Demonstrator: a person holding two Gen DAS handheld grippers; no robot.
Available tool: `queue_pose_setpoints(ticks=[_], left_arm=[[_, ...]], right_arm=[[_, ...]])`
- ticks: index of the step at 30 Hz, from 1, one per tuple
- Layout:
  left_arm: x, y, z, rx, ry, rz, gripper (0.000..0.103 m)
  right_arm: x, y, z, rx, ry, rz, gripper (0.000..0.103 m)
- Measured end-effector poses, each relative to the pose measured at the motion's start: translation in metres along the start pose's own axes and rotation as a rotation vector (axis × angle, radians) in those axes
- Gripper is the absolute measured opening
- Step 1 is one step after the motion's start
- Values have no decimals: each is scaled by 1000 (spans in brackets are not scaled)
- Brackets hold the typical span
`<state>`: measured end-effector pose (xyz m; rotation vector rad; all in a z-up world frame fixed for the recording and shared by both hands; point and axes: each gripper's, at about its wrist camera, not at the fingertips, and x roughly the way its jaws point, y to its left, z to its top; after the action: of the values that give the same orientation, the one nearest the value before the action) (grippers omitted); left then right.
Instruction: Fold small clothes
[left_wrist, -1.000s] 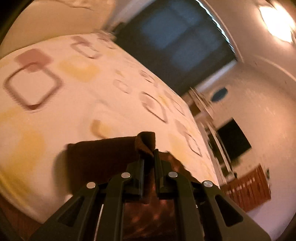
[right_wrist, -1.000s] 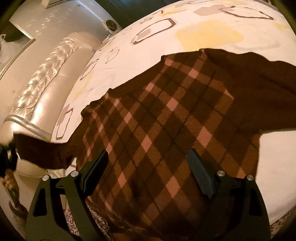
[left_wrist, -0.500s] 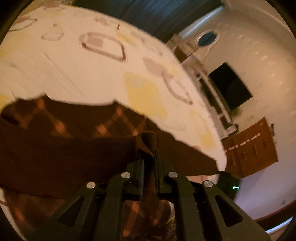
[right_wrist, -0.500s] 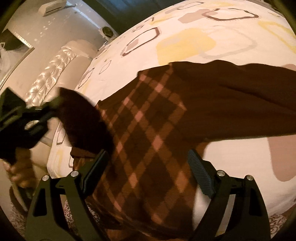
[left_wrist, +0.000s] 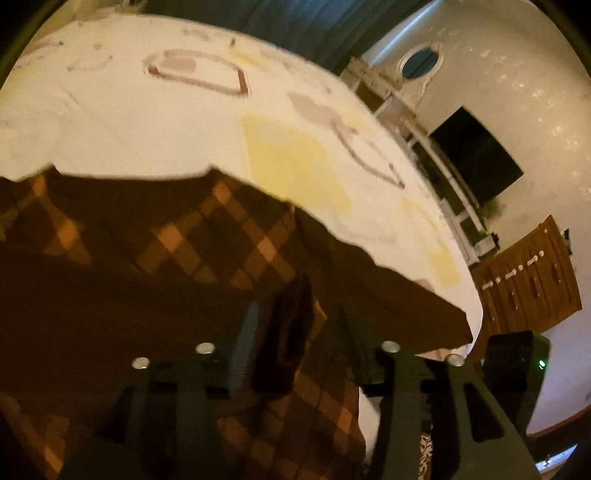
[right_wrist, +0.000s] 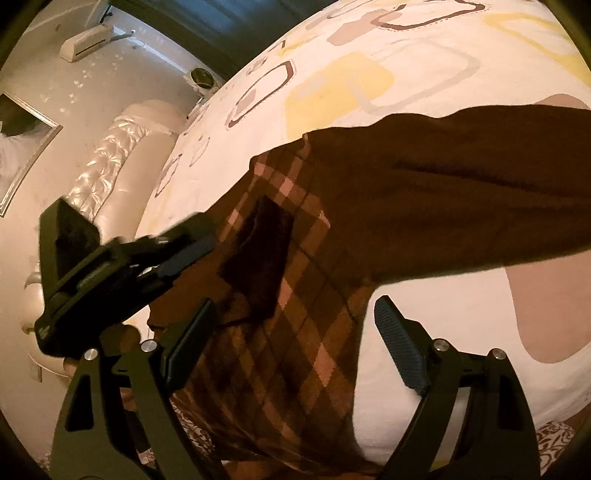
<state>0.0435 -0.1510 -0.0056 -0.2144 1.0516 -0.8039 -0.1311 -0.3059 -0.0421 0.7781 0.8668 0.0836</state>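
The sweater (right_wrist: 317, 302) is dark brown with an orange-pink argyle check — its sleeves (right_wrist: 461, 192) plain brown. The bedsheet (left_wrist: 155, 122) is cream, printed with yellow, taupe and maroon-outlined rounded squares. Both hand-held grippers (right_wrist: 295, 339) are black.

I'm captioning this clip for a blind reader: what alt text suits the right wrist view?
A brown checked sweater lies on a patterned bedsheet, one plain sleeve folded across. The left gripper is opening over the other sleeve's cuff; the right gripper hovers open.
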Motion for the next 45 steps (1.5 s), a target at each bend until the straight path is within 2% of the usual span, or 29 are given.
queue_pose_setpoints(ticks=[1, 4, 6, 9, 12, 16, 19, 20, 22, 23, 24, 27, 31, 33, 36, 42, 45], left_arm=[[-11, 4, -1, 10, -21, 26, 58], [-45, 26, -8, 22, -89, 103, 62], [-66, 48, -16, -2, -128, 159, 68], [-94, 88, -31, -65, -166, 221, 69], [-117, 131, -48, -149, -180, 280, 69], [-137, 177, -66, -247, -189, 326, 69], [-143, 191, -70, -286, -198, 334, 69], [-144, 194, -71, -295, -201, 334, 69], [-144, 195, -71, -296, -203, 336, 69], [-143, 195, -71, -292, -200, 338, 69], [-142, 194, -71, -286, -198, 341, 69], [-140, 191, -72, -262, -195, 362, 71], [-142, 197, -72, -278, -209, 376, 73], [-141, 201, -72, -298, -212, 385, 73], [-138, 211, -73, -321, -203, 428, 74], [-136, 226, -70, -329, -195, 527, 74], [-133, 228, -71, -330, -183, 547, 74]], right_arm=[[-1, 1, 1, -1, 0, 4, 88], [0, 4, 5, 5, 1, 24, 87], [5, 6, 8, 22, 9, 46, 86], [17, 12, 13, 31, 25, 49, 84], [31, 11, 18, 57, 39, -3, 78], [51, 4, 16, 98, 76, -47, 69], [56, 3, 15, 106, 56, -67, 64], [57, 3, 15, 106, 49, -75, 56], [59, 3, 17, 100, 41, -89, 34], [62, 2, 19, 98, 47, -92, 18], [65, 1, 19, 100, 54, -95, 8], [57, 0, 21, 87, 37, -79, 6], [37, -8, 21, 52, -18, -107, 5], [38, -22, 19, 66, -6, -130, 5], [42, -33, 15, 103, -6, -106, 4], [43, -28, 13, 71, -7, -111, 5], [42, -30, 12, 63, -2, -105, 5]])
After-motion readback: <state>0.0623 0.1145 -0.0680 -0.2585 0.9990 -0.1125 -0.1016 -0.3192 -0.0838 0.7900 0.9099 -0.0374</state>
